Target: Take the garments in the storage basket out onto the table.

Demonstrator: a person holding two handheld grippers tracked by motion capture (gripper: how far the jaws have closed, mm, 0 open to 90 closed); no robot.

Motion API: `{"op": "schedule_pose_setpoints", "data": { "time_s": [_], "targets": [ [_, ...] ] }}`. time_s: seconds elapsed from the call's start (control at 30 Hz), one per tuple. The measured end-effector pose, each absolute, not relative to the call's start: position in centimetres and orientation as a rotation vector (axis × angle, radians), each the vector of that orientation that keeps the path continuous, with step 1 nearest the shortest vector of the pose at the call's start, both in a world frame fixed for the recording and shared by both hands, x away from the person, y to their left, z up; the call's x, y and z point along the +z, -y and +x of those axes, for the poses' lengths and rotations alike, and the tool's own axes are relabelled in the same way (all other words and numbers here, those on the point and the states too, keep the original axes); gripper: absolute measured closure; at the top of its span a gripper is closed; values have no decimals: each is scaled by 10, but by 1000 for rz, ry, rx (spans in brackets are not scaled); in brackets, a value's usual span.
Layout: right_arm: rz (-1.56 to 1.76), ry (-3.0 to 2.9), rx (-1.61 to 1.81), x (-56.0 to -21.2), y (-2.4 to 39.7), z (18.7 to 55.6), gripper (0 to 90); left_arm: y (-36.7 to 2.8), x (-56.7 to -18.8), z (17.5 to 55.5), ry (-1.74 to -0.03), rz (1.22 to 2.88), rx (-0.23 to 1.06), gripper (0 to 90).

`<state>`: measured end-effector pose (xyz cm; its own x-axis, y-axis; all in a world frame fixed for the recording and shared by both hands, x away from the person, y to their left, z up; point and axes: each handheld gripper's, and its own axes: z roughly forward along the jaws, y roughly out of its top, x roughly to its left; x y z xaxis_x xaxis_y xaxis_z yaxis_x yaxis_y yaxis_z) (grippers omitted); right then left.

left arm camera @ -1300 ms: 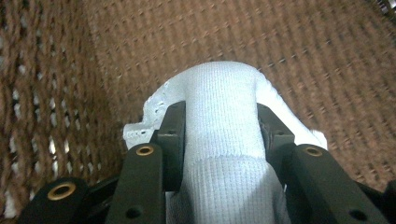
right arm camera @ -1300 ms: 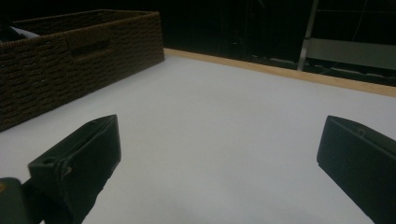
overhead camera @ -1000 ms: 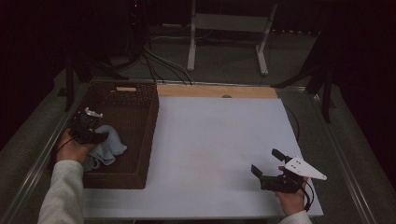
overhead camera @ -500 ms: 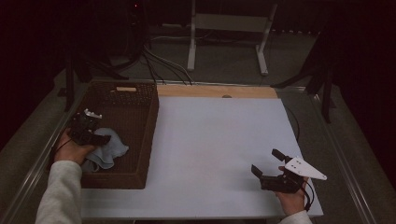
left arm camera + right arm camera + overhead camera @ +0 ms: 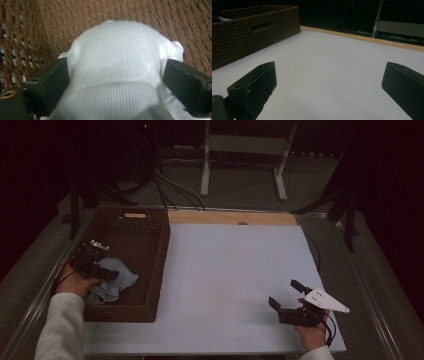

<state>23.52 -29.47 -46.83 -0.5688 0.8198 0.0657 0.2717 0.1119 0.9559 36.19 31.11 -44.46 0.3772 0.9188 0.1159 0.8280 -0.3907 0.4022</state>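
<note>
A light blue-white knitted cloth (image 5: 121, 283) lies on the floor of the brown woven basket (image 5: 161, 265) at the table's left. My left gripper (image 5: 109, 275) reaches into the basket from the left. Its jaws have just been opening. In the left gripper view they stand wide on either side of the cloth (image 5: 117, 55), which bulges between them, so the left gripper (image 5: 115, 75) is open. My right gripper (image 5: 284, 292) rests low over the white table top at the front right, open with nothing between its jaws, as the right gripper view (image 5: 332, 75) also shows.
The white table top (image 5: 235, 270) stretches between the basket and the right hand, with a wooden strip (image 5: 230, 217) along its far edge. Metal rails run down both table sides. A stand and cables sit on the floor beyond. The basket's wall (image 5: 249, 32) rises at left in the right gripper view.
The cloth has settled lower and spread out on the basket floor beside the left gripper. The right gripper has kept still.
</note>
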Motion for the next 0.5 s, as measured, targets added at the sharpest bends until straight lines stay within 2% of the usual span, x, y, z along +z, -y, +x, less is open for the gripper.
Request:
{"op": "schedule_pose_setpoints", "data": {
  "time_s": [0.1,0.27,0.5],
  "targets": [
    [1059,-1904,1473,-468,295,235,1,-312,-447,363,-1561,2357,442,8],
    [1058,-1904,1472,-468,295,235,1,-311,-449,364,-1579,2376,434,24],
    [1062,-1903,1473,-468,295,235,1,-310,-446,364,-1578,2378,448,308]
  ]
}}
